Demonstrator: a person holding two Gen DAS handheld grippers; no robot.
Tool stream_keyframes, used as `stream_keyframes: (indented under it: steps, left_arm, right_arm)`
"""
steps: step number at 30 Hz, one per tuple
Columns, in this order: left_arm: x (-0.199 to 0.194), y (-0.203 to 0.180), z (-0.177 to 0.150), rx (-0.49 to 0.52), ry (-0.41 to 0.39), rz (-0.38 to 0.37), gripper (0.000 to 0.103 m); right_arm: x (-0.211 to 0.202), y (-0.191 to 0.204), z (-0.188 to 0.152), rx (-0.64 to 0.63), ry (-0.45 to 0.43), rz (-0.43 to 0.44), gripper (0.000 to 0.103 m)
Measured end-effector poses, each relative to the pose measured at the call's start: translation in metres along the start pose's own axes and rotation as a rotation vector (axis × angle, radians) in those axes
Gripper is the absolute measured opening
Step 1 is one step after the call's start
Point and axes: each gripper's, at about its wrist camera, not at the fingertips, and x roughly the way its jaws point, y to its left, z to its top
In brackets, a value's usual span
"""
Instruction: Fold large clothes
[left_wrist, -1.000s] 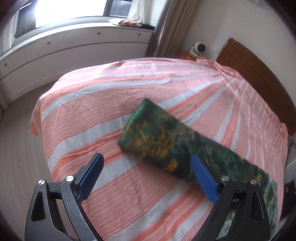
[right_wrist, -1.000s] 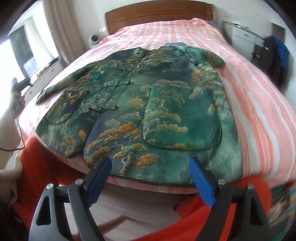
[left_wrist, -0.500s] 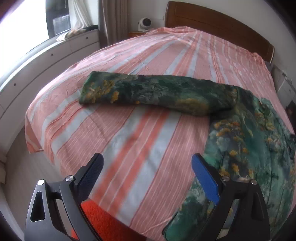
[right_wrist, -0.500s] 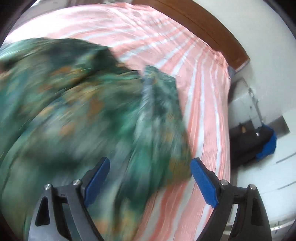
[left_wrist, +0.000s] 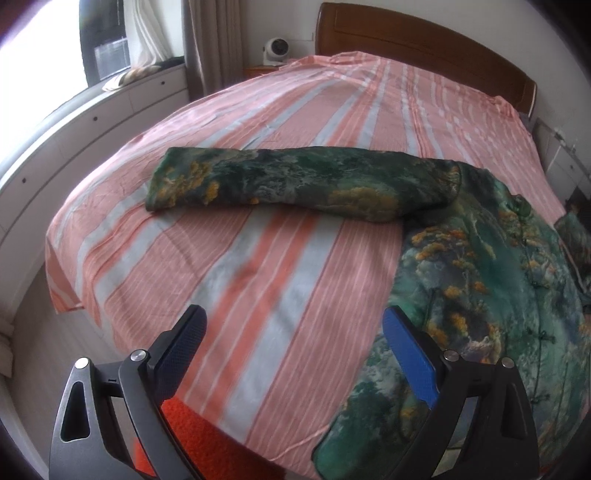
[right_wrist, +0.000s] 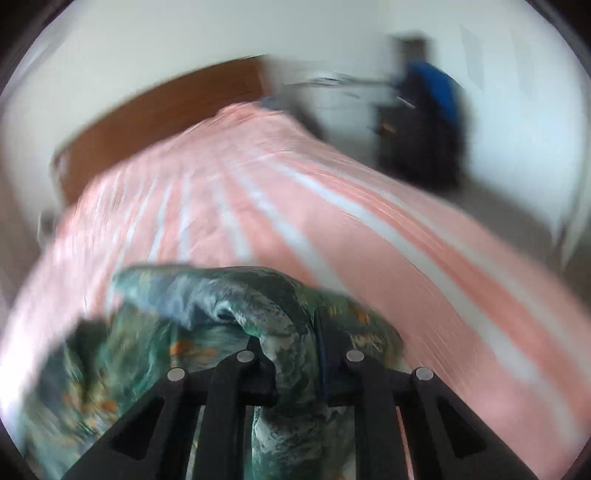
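Here my left tongs (left_wrist: 291, 354) hang released over bare striped bed (left_wrist: 258, 258) beside the green jacket (left_wrist: 498, 280), its sleeve stretched toward the bed's left edge, while my right tongs (right_wrist: 295, 343) have just clenched onto its fabric.

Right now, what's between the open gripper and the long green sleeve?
Only bare striped bedsheet lies between the left gripper and the jacket sleeve, as the left wrist view shows.
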Motion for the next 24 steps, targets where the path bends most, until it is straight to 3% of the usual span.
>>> stream_keyframes:
  steps: [2, 3, 5, 7, 12, 15, 18, 20, 22, 24]
  left_arm:
    - [0.003, -0.01, 0.0, 0.006, 0.01, -0.031, 0.097]
    - [0.003, -0.015, -0.001, 0.015, 0.01, -0.039, 0.097]
    - [0.003, -0.023, -0.003, 0.043, 0.01, -0.05, 0.097]
    - [0.005, -0.023, -0.006, 0.065, 0.027, -0.055, 0.097]
    - [0.021, -0.011, -0.013, 0.106, 0.103, -0.045, 0.097]
    - [0.024, -0.004, -0.017, 0.136, 0.107, -0.012, 0.097]
    - [0.018, -0.001, -0.018, 0.14, 0.094, -0.019, 0.097]
    - [0.016, -0.002, -0.018, 0.137, 0.09, -0.031, 0.097]
    - [0.016, -0.004, -0.016, 0.137, 0.089, -0.033, 0.097]
    - [0.017, -0.009, -0.016, 0.136, 0.09, -0.037, 0.097]
  right_arm:
    - [-0.015, -0.075, -0.02, 0.225, 0.041, -0.026, 0.028]
    - [-0.02, -0.098, -0.03, 0.29, 0.062, -0.034, 0.044]
    - [-0.028, -0.14, -0.056, 0.392, 0.135, -0.015, 0.064]
    - [-0.036, -0.16, -0.079, 0.436, 0.189, 0.048, 0.067]
    - [-0.058, -0.167, -0.114, 0.498, 0.221, 0.11, 0.07]
    - [-0.078, -0.15, -0.12, 0.366, 0.216, 0.072, 0.069]
    - [-0.124, -0.116, -0.116, 0.053, 0.054, -0.014, 0.069]
    - [-0.146, -0.099, -0.103, -0.088, -0.042, -0.049, 0.071]
    - [-0.148, -0.074, -0.08, -0.204, -0.079, -0.02, 0.079]
    - [-0.122, -0.041, -0.058, -0.321, -0.001, 0.082, 0.08]
